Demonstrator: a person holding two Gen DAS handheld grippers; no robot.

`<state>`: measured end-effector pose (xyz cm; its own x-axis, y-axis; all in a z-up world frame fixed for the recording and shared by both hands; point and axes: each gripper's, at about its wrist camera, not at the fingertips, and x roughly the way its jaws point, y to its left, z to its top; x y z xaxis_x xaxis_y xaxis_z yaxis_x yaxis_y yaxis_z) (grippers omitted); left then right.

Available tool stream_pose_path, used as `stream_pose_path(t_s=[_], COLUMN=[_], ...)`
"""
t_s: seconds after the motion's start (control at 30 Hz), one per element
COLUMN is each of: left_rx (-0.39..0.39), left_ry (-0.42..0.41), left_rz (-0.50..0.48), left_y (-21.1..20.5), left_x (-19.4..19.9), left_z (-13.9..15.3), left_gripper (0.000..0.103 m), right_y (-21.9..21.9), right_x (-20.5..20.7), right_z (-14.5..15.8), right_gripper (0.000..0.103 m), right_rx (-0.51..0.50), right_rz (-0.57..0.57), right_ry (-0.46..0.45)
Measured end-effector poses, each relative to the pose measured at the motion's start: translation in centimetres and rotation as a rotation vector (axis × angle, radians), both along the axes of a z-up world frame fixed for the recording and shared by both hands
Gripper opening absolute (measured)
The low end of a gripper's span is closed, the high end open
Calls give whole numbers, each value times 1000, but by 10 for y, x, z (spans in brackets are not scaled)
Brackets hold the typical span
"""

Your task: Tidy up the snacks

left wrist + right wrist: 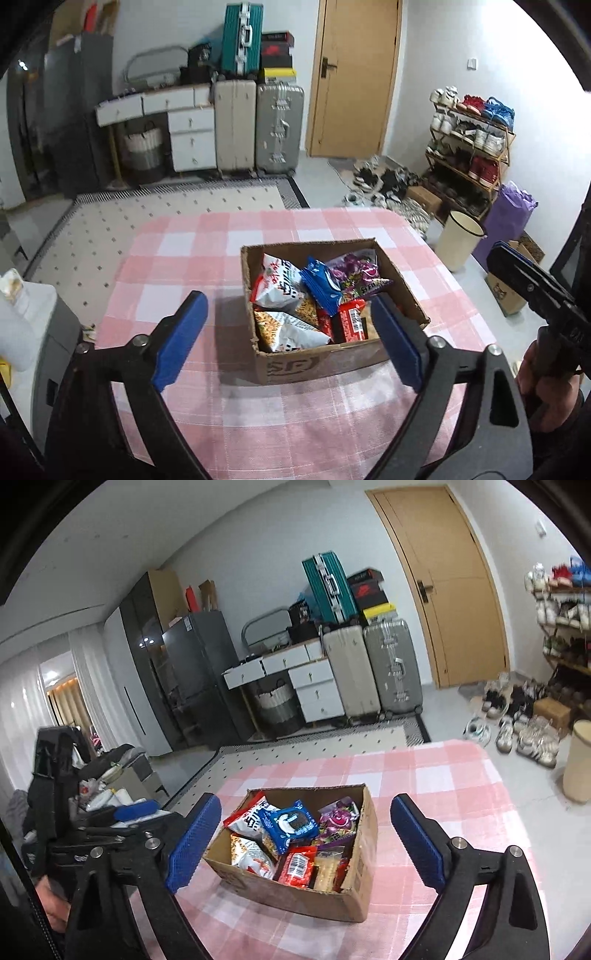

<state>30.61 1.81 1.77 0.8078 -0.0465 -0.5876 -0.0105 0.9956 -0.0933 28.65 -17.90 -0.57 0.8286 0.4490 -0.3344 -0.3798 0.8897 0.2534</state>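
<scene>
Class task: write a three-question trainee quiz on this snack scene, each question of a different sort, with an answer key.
1. True or false: both hand-held grippers are empty.
2. Where are the snacks? A) tablecloth B) cardboard box C) floor
3. What colour is the cookie packet?

Key:
1. True: the left hand-held gripper and right hand-held gripper stand open, holding nothing.
2. B: the cardboard box, on the pink checked tablecloth.
3. Blue: the cookie packet.
</scene>
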Motion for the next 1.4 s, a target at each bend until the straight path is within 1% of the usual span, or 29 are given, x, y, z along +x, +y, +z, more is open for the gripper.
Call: stream_pose_path(t_s=[0.07,0.17,0.27,0.3,0.47,0.57,0.7,0.8,0.93,1.1,1.2,1.4], left_rx=[15,25,30,28,-17,-30,9,18,63,85,91,88], left_ry=[-37,-95,-135,-161,-225,-282,-330,-347,-393,-383,-365,-375], left_rz=[14,25,45,60,116,124,118,98,132,196,206,207], left_y=[-2,-1,2,5,23,34,37,39,36,36,34,34], left_x=[-13,-34,-54,-61,-90,-102,-120,-128,-136,-128,-121,-115], left_z=[2,3,3,2,-8,-15,-32,-44,-57,-73,-85,-104], left_gripper=[102,102,102,102,102,102,102,102,102,102,102,102], right_y=[-1,-1,-3,-5,-20,-24,-26,-27,-29,-31,-32,-34], right_x=[-9,-27,-48,-56,-97,-117,-136,-147,-155,-155,-150,-137], right_z=[-1,-3,-4,-4,-15,-25,-40,-51,-63,-79,-86,-103], right_gripper=[97,100,101,101,101,101,102,102,102,102,102,102], right_rx=[1,-21,-46,-51,-47,-88,-140,-168,-173,-179,-161,-139], right_rz=[-17,-49,-79,-93,-160,-193,-207,-216,-222,-225,-221,-229], right_ry=[-31,-84,-148,-174,-310,-351,-362,-364,-359,-334,-309,-274])
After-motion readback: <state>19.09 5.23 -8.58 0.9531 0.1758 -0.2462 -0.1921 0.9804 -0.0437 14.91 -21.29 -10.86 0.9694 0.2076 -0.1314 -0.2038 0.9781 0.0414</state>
